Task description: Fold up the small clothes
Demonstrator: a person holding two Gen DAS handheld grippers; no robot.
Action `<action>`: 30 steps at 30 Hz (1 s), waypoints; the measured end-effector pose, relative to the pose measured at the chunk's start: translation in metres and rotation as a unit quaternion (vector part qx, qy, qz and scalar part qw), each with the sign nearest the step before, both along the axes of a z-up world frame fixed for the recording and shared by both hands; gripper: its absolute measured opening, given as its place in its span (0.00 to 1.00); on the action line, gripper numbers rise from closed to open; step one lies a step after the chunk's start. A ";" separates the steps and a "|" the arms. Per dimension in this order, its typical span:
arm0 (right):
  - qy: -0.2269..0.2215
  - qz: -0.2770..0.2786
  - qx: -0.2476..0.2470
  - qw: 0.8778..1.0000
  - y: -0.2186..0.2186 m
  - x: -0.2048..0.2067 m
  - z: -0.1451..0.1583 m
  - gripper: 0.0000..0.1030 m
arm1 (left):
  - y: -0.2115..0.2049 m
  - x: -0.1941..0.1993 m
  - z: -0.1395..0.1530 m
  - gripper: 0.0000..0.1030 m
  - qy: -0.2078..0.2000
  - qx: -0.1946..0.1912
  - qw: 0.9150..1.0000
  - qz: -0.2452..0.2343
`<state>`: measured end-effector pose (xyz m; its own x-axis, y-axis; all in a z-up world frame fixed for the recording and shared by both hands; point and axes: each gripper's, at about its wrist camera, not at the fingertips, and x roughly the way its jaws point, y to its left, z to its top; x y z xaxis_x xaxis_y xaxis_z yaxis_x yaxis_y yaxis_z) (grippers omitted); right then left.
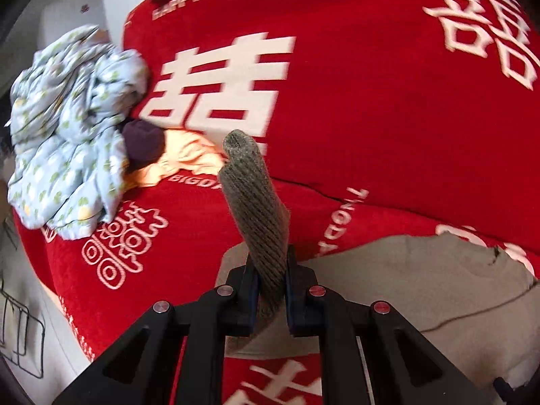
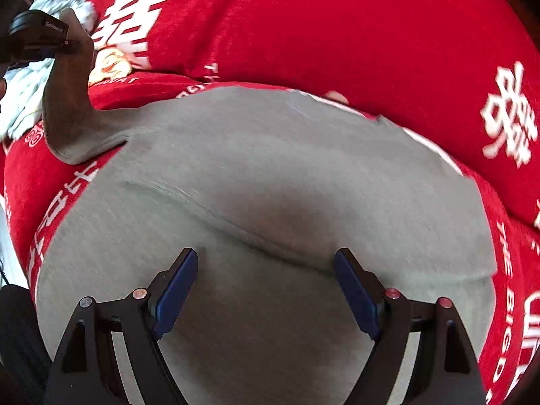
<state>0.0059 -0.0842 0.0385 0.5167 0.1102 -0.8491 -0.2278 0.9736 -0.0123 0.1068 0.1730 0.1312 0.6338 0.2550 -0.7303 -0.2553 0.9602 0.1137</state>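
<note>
A grey garment (image 2: 270, 175) lies spread on a red cover (image 2: 337, 33) printed with white characters. My left gripper (image 1: 271, 287) is shut on the garment's ribbed grey cuff (image 1: 251, 202), which sticks out past the pads and is lifted off the cover. In the right wrist view the left gripper (image 2: 37, 33) sits at the top left with the sleeve (image 2: 67, 108) hanging from it down to the garment's body. My right gripper (image 2: 265, 256) is open just above the middle of the garment, with nothing pressed between its blue pads (image 2: 175, 290).
A pile of other clothes lies at the cover's left end: a crumpled light blue patterned piece (image 1: 74, 128), a dark purple piece (image 1: 143, 141) and a peach one (image 1: 189, 158). The red cover (image 1: 371, 101) rises in a padded fold behind the garment.
</note>
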 end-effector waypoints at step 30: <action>-0.038 -0.106 0.046 0.993 -0.135 -0.051 0.001 0.83 | -0.233 -0.019 0.009 0.13 0.012 0.029 0.991 -0.127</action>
